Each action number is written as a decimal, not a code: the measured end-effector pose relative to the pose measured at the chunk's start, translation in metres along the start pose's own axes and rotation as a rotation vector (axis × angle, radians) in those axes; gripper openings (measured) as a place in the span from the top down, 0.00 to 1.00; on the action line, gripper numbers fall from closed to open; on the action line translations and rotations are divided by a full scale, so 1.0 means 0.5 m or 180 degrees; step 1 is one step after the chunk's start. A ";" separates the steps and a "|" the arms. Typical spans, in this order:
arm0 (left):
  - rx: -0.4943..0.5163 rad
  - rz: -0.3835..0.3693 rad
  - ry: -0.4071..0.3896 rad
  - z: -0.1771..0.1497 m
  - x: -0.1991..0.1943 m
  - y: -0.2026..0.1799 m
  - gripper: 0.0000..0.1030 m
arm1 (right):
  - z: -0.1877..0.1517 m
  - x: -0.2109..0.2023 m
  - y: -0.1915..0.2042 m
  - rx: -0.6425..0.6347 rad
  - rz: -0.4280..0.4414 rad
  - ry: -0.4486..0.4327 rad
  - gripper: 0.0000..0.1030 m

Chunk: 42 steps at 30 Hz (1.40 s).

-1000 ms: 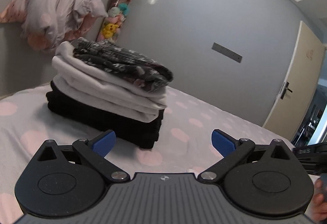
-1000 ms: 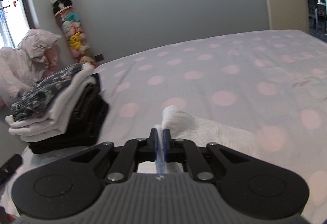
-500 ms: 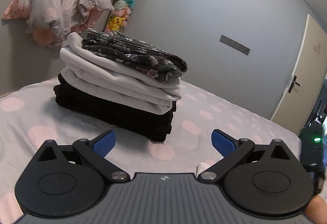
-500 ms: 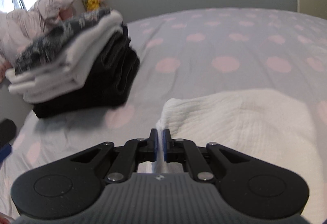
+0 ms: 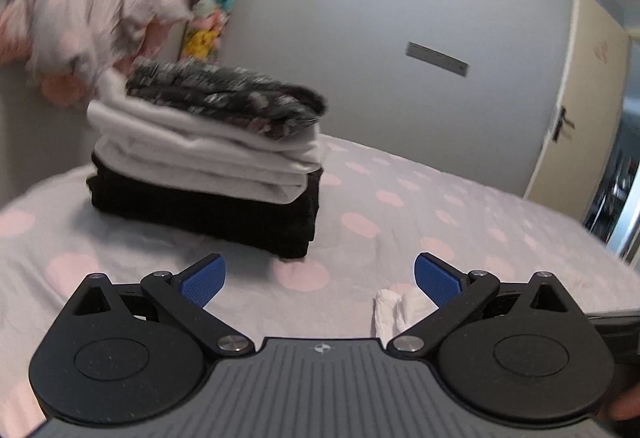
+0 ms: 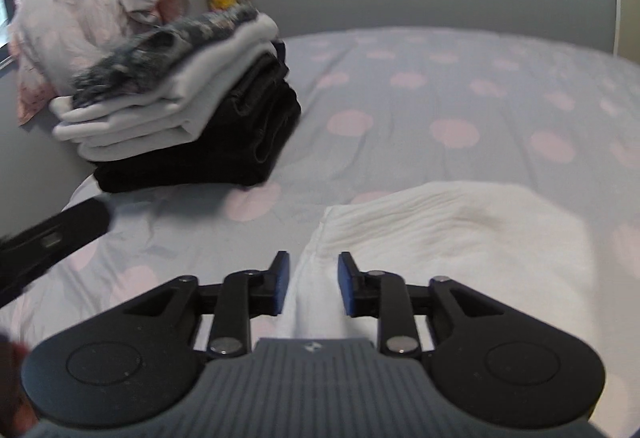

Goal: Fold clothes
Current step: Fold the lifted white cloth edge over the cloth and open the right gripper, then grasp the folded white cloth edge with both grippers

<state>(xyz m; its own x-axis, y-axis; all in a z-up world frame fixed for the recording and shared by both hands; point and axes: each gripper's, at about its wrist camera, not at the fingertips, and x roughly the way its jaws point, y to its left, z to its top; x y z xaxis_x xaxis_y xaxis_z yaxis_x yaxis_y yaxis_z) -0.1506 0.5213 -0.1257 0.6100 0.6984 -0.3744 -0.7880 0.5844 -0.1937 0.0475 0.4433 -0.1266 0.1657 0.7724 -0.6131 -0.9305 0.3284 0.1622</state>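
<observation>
A white textured cloth (image 6: 452, 234) lies folded on the dotted bedsheet (image 6: 420, 98). Its near corner runs between the blue pads of my right gripper (image 6: 311, 283), whose jaws are opening; the pads stand a little off the fabric. In the left wrist view a small corner of the white cloth (image 5: 394, 312) shows by the right finger. My left gripper (image 5: 319, 280) hovers wide open over the sheet with nothing in it. A stack of folded clothes (image 5: 208, 162), black at the bottom, white in the middle, dark patterned on top, sits beyond it, also the stack (image 6: 176, 106) at the left in the right wrist view.
A crumpled pink bedding heap (image 5: 80, 22) rests by the window behind the stack. A column of plush toys (image 5: 214, 2) stands against the grey wall. A door (image 5: 576, 110) is at the far right. The left gripper's black body (image 6: 48, 238) crosses the left edge.
My right gripper's jaws have parted from the white cloth corner they were pinching, and it dropped closer to the bed. The left gripper shifted slightly and stays open.
</observation>
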 end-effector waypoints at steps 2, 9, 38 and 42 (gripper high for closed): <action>0.0151 0.0115 -0.0050 -0.003 -0.016 -0.028 0.00 | -0.022 -0.050 -0.012 -0.0077 -0.0034 -0.0069 0.68; 0.0442 -0.0175 0.0099 -0.013 -0.066 -0.101 0.00 | -0.135 -0.213 -0.076 -0.0187 -0.0268 -0.0265 0.62; -0.0494 -0.0695 0.1948 -0.126 -0.018 -0.055 0.86 | -0.359 -0.309 -0.126 -0.0352 -0.0490 0.0063 0.59; -0.0390 -0.0870 0.1810 -0.111 -0.038 -0.072 0.90 | -0.362 -0.291 -0.129 -0.0346 -0.0574 0.0202 0.59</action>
<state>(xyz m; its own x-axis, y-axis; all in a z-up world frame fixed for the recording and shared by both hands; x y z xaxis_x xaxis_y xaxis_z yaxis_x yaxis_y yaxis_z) -0.1383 0.4642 -0.1620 0.6773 0.1831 -0.7126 -0.6346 0.6354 -0.4399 0.0243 0.2113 -0.1875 0.3150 0.6695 -0.6727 -0.9180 0.3949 -0.0368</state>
